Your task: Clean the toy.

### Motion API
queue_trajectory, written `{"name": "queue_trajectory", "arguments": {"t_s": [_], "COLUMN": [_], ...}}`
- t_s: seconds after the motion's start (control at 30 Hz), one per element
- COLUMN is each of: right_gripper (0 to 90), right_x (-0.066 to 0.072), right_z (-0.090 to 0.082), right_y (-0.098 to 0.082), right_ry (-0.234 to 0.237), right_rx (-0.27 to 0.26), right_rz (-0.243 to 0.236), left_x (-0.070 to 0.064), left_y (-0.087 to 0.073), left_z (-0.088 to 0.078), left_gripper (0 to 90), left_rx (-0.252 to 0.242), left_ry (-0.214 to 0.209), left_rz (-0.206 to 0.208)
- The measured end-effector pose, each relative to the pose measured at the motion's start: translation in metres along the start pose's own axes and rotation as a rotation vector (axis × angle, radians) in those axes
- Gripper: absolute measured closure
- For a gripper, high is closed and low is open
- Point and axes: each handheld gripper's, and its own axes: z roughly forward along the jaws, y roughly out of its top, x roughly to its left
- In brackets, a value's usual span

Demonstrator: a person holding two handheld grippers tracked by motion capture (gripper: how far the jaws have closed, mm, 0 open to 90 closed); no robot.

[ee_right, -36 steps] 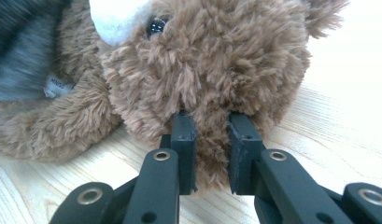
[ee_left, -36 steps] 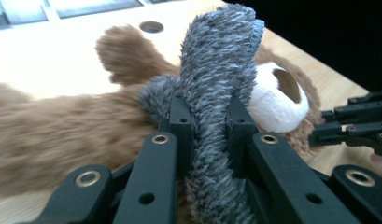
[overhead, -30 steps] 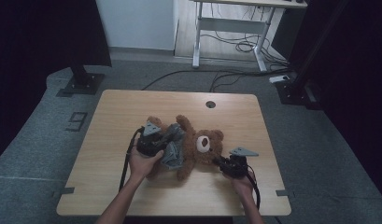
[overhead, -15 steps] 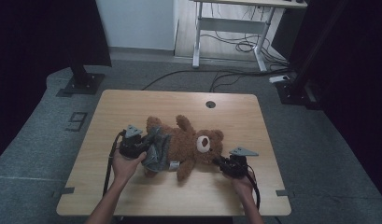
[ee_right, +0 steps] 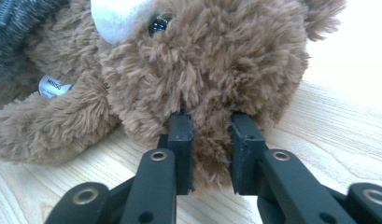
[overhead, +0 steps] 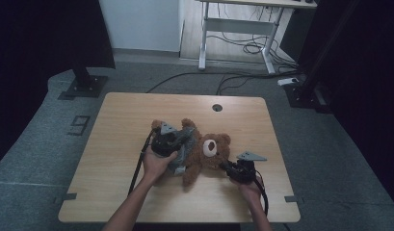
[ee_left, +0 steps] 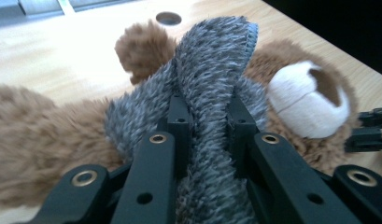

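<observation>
- Since half a second ago the left gripper (overhead: 171,139) has swung back inward with the grey cloth (overhead: 184,149), from out near the bear's (overhead: 204,154) feet to over its belly; the right gripper (overhead: 233,169) has kept its place at the head, though its jaws have just been opening a little with plush still between them.
- Left gripper: jaws nearly closed, pinching a fold of the cloth (ee_left: 212,88) that stands up between them. Past its tips lies the bear's body (ee_left: 44,135), with one paw beyond and the white muzzle off to its right.
- Bear: on its back mid-table (overhead: 137,115), head towards the right gripper, cloth wrapped about its middle and bunched on the left gripper's side.
- Right gripper (ee_right: 209,154): jaws close together, nipping a tuft of the bear's head (ee_right: 212,60) just under the muzzle, holding the toy down.
- Progress, as I judge it: this looks like dressing or undressing the bear. The garment is neither clear of the body nor sitting neatly on it, so the work seems about midway.
- Left to do: work the cloth over the arms and torso while the head stays pinned.
</observation>
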Motion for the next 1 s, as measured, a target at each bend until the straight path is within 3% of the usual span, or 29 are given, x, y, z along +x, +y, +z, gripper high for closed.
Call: {"name": "queue_trajectory", "arguments": {"t_s": [0.1, 0.13, 0.2, 0.33, 0.5, 0.57, 0.6, 0.87, 0.93, 1.0], "right_gripper": [65.3, 55.2, 45.3, 32.2, 20.8, 19.1, 15.6, 13.9, 14.3, 15.3], "right_x": [0.001, 0.002, 0.001, -0.001, 0.0, 0.002, 0.006, 0.013, 0.008, 0.0], "right_z": [-0.002, -0.004, -0.008, -0.018, -0.013, -0.01, -0.006, 0.006, 0.009, 0.012], "right_y": [0.0, 0.002, 0.004, 0.014, 0.027, 0.03, 0.038, 0.052, 0.05, 0.046], "right_ry": [-0.017, -0.044, -0.06, -0.095, -0.16, -0.171, -0.205, -0.198, -0.174, -0.109], "right_rx": [-0.008, -0.02, -0.042, -0.098, -0.09, -0.084, -0.071, -0.045, -0.032, -0.004], "right_rz": [-0.01, -0.011, 0.007, 0.044, 0.077, 0.071, 0.057, 0.077, 0.101, 0.138], "left_x": [0.003, 0.003, 0.003, 0.001, -0.002, -0.002, -0.003, -0.004, -0.005, -0.006], "left_y": [-0.008, -0.015, -0.021, -0.029, -0.039, -0.039, -0.041, -0.044, -0.046, -0.047], "left_z": [0.0, 0.0, -0.001, -0.004, -0.008, -0.008, -0.008, -0.009, -0.01, -0.01], "left_gripper": [76.8, 77.1, 77.3, 77.5, 77.6, 77.6, 77.6, 77.6, 77.6, 77.7], "left_rx": [-0.007, -0.007, -0.015, -0.03, -0.051, -0.053, -0.057, -0.058, -0.059, -0.06], "left_ry": [-0.003, -0.011, -0.024, -0.036, -0.042, -0.04, -0.037, -0.042, -0.045, -0.045], "left_rz": [-0.012, -0.017, -0.024, -0.025, -0.016, -0.013, -0.012, -0.009, -0.008, -0.009]}}
